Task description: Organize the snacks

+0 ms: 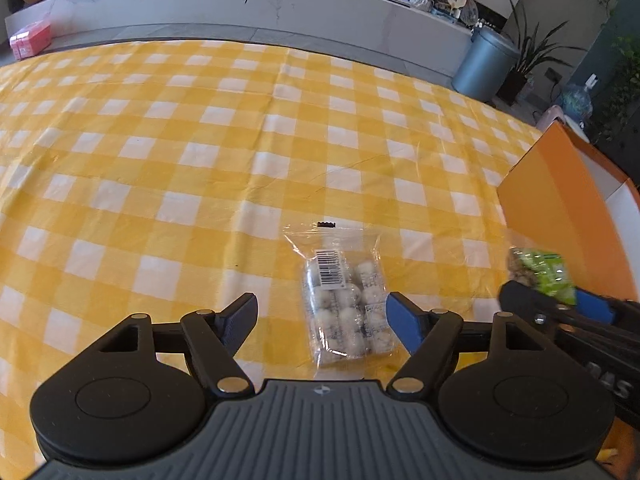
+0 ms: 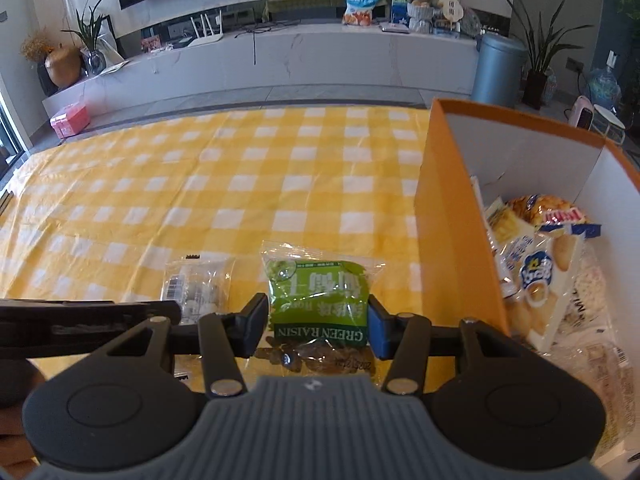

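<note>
A clear packet of white round sweets [image 1: 345, 304] lies on the yellow checked tablecloth [image 1: 160, 160], between the fingers of my open left gripper [image 1: 326, 318], nearer the right finger. My right gripper [image 2: 318, 326] is shut on a green raisin packet [image 2: 318, 300] and holds it just left of the orange box [image 2: 452, 240]. The raisin packet [image 1: 540, 272] and right gripper [image 1: 556, 300] also show at the right of the left wrist view. The sweets packet [image 2: 196, 288] shows left of the raisins in the right wrist view.
The orange box [image 1: 560, 184] stands at the table's right side and holds several snack bags [image 2: 536, 264]. Beyond the table are a marble bench [image 2: 280, 60], a grey bin [image 2: 498, 68] and potted plants [image 2: 540, 64].
</note>
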Action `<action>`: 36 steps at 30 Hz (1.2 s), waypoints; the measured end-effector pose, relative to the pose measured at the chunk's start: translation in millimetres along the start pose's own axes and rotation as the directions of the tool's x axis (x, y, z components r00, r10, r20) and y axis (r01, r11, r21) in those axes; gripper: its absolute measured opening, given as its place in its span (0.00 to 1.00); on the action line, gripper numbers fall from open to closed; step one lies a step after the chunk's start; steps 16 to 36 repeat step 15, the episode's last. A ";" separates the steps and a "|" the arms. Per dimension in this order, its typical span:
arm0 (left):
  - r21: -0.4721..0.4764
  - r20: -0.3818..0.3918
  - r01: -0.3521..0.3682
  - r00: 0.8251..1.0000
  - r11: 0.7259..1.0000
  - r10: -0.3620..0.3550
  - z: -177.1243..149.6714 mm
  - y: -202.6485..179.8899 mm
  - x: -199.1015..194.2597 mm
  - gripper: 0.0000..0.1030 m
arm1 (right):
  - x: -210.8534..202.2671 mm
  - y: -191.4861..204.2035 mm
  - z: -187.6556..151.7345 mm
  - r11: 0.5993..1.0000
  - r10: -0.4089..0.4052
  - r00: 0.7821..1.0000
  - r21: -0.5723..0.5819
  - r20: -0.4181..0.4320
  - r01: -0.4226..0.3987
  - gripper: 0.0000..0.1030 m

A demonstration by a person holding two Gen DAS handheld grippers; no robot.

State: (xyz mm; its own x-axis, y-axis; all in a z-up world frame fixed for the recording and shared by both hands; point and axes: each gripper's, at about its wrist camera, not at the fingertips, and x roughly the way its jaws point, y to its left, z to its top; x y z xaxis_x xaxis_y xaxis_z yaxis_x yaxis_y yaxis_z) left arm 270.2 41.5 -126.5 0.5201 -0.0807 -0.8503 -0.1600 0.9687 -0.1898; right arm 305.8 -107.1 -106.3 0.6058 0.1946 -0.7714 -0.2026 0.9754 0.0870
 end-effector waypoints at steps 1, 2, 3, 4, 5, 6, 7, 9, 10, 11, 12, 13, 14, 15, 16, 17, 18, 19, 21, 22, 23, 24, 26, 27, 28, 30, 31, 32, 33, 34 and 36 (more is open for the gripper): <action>-0.011 -0.005 -0.008 1.000 1.000 0.008 0.4 -2.6 3.7 0.84 | -3.6 -1.3 0.4 1.000 0.006 1.000 0.005 0.007 -0.006 0.49; -0.021 -0.011 -0.008 1.000 1.000 0.008 0.1 -5.0 7.2 0.84 | -6.4 -2.2 1.0 1.000 0.018 1.000 0.010 0.011 -0.018 0.49; -0.024 -0.018 -0.003 1.000 1.000 0.002 0.2 -7.4 11.2 0.84 | -9.5 -3.6 1.2 0.999 0.035 0.999 0.016 0.016 -0.036 0.49; -0.026 -0.022 0.001 1.000 1.000 -0.001 0.1 -9.8 15.2 0.84 | -12.3 -5.3 1.4 0.998 0.052 0.998 0.024 0.023 -0.053 0.49; -0.023 -0.026 -0.002 1.000 1.000 0.001 -0.2 -12.2 19.4 0.84 | -14.2 -5.9 1.9 0.998 0.063 0.998 0.030 0.028 -0.064 0.49; -0.012 -0.014 -0.010 1.000 1.000 0.010 -1.3 -15.8 22.6 0.89 | -14.6 -6.7 2.1 0.997 0.066 0.997 0.033 0.029 -0.067 0.49; 0.012 0.010 -0.019 1.000 1.000 0.019 -2.6 -19.9 24.2 0.90 | -13.8 -7.1 1.7 0.997 0.063 0.998 0.034 0.030 -0.064 0.49; 0.072 0.035 -0.062 0.998 0.995 0.059 -5.6 -30.4 28.1 0.92 | -12.3 -6.5 0.1 0.997 0.074 0.997 0.036 0.028 -0.075 0.49; 0.103 0.047 -0.086 0.996 0.991 0.082 -8.0 -35.4 30.2 0.93 | -9.8 -7.4 -0.9 0.996 0.074 0.997 0.038 0.022 -0.075 0.49; 0.136 0.060 -0.110 0.993 0.984 0.103 -10.9 -40.6 32.4 0.95 | -7.6 -6.6 -1.9 0.997 0.065 0.998 0.033 0.019 -0.066 0.49; 0.164 0.073 -0.135 0.990 0.977 0.124 -14.0 -44.9 34.8 0.98 | -5.4 -5.1 -2.8 0.998 0.056 0.998 0.021 0.015 -0.056 0.49; 0.171 0.093 -0.148 0.987 0.974 0.133 -16.6 -46.2 35.6 0.99 | -2.4 -5.5 -1.4 0.999 0.052 0.999 0.013 0.008 -0.052 0.49; 0.159 0.101 -0.140 0.987 0.977 0.125 -17.9 -44.6 35.5 0.99 | -1.2 -5.2 -2.0 0.999 0.050 0.999 0.015 0.003 -0.050 0.49; 0.162 0.104 -0.140 0.987 0.977 0.124 -18.6 -44.0 35.1 0.99 | -1.6 -6.5 -1.8 0.999 0.051 0.999 0.017 0.002 -0.051 0.49; 0.162 0.104 -0.140 0.987 0.977 0.124 -18.6 -44.0 35.1 0.99 | -1.6 -6.5 -1.8 0.999 0.051 0.999 0.017 0.002 -0.051 0.49; 0.162 0.104 -0.140 0.987 0.977 0.124 -18.6 -44.0 35.1 0.99 | -1.6 -6.5 -1.8 0.999 0.051 0.999 0.017 0.002 -0.051 0.49; 0.162 0.104 -0.140 0.987 0.977 0.124 -18.6 -44.0 35.1 0.99 | -1.6 -6.5 -1.8 0.999 0.051 0.999 0.017 0.002 -0.051 0.49; 0.162 0.104 -0.140 0.987 0.977 0.124 -18.6 -44.0 35.1 0.99 | -1.6 -6.5 -1.8 0.999 0.051 0.999 0.017 0.002 -0.051 0.49; 0.162 0.104 -0.140 0.987 0.977 0.124 -18.6 -44.0 35.1 0.99 | -1.6 -6.5 -1.8 0.999 0.051 0.999 0.017 0.002 -0.051 0.49; 0.162 0.104 -0.140 0.987 0.977 0.124 -18.6 -44.0 35.1 0.99 | -1.6 -6.5 -1.8 0.999 0.051 0.999 0.017 0.002 -0.051 0.49; 0.162 0.104 -0.140 0.987 0.977 0.124 -18.6 -44.0 35.1 0.99 | -1.6 -6.5 -1.8 0.999 0.051 0.999 0.017 0.002 -0.051 0.49; 0.162 0.104 -0.140 0.987 0.977 0.124 -18.6 -44.0 35.1 0.99 | -1.6 -6.5 -1.8 0.999 0.051 0.999 0.017 0.002 -0.051 0.49; 0.162 0.104 -0.140 0.987 0.977 0.124 -18.6 -44.0 35.1 0.99 | -1.6 -6.5 -1.8 0.999 0.051 0.999 0.017 0.002 -0.051 0.49; 0.162 0.104 -0.140 0.987 0.977 0.124 -18.6 -44.0 35.1 0.99 | -1.6 -6.5 -1.8 0.999 0.051 0.999 0.017 0.002 -0.051 0.49; 0.162 0.104 -0.140 0.987 0.977 0.124 -18.6 -44.0 35.1 0.99 | -1.6 -6.5 -1.8 0.999 0.051 0.999 0.017 0.002 -0.051 0.49; 0.162 0.104 -0.140 0.987 0.977 0.124 -18.6 -44.0 35.1 0.99 | -1.6 -6.5 -1.8 0.999 0.051 0.999 0.017 0.002 -0.051 0.49; 0.162 0.104 -0.140 0.987 0.977 0.124 -18.6 -44.0 35.1 0.99 | -1.6 -6.5 -1.8 0.999 0.051 0.999 0.017 0.002 -0.051 0.49; 0.162 0.104 -0.140 0.987 0.977 0.124 -18.6 -44.0 35.1 0.99 | -1.6 -6.5 -1.8 0.999 0.051 0.999 0.017 0.002 -0.051 0.49; 0.162 0.104 -0.140 0.987 0.977 0.124 -18.6 -44.0 35.1 0.99 | -1.6 -6.5 -1.8 0.999 0.051 0.999 0.017 0.002 -0.051 0.49; 0.162 0.104 -0.140 0.987 0.977 0.124 -18.6 -44.0 35.1 0.99 | -1.6 -6.5 -1.8 0.999 0.051 0.999 0.017 0.002 -0.051 0.49; 0.162 0.104 -0.140 0.987 0.977 0.124 -18.6 -44.0 35.1 0.99 | -1.6 -6.5 -1.8 0.999 0.051 0.999 0.017 0.002 -0.051 0.49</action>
